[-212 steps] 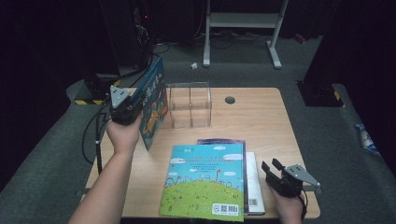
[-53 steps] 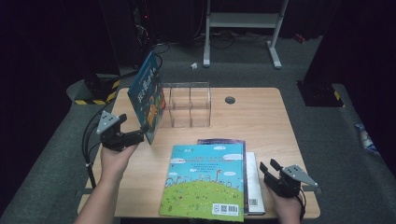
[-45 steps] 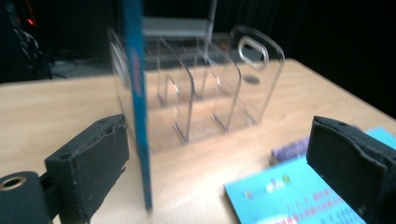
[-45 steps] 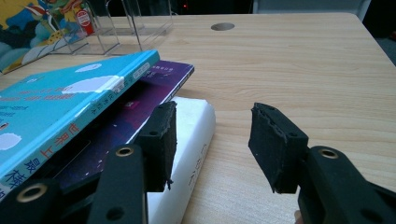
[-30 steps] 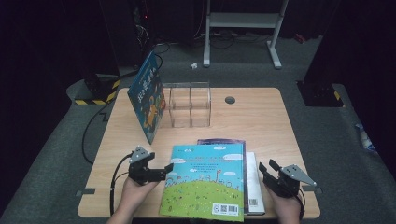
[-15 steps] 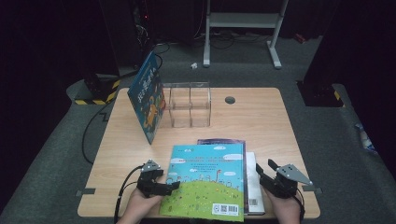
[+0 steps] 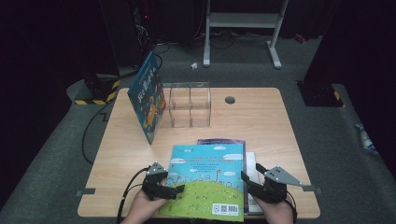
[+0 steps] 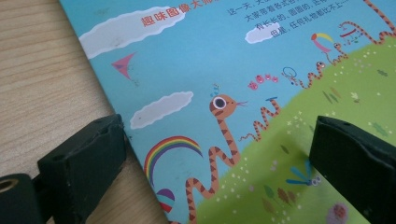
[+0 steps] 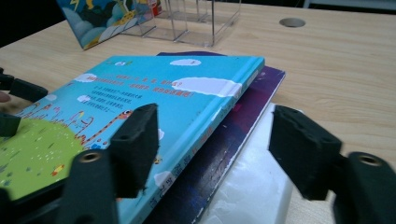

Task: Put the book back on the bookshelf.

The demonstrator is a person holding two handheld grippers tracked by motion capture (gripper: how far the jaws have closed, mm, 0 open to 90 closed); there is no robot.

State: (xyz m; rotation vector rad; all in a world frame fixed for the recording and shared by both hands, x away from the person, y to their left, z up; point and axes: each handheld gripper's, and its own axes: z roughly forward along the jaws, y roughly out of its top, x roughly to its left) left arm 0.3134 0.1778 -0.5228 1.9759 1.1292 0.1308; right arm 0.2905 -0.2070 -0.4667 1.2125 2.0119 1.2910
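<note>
At the table's near edge, top book (image 7: 208, 179) lies flat on the stack. Left gripper (image 7: 169, 191) and right gripper (image 7: 252, 183) both gape, straddling its side edges. Risk: uneven closing drags the lower books (image 7: 249, 161) askew

Dark lab: hazard-taped floor (image 7: 95, 95)

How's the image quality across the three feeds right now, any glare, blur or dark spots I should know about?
High view: table evenly lit, surroundings nearly black, the clear box faint. Left gripper view: the book cover is sharp, its top text slightly soft; the near jaws are dark and blurred. Right gripper view: jaws blurred, a soft sheen on the white book beneath the stack.
</note>
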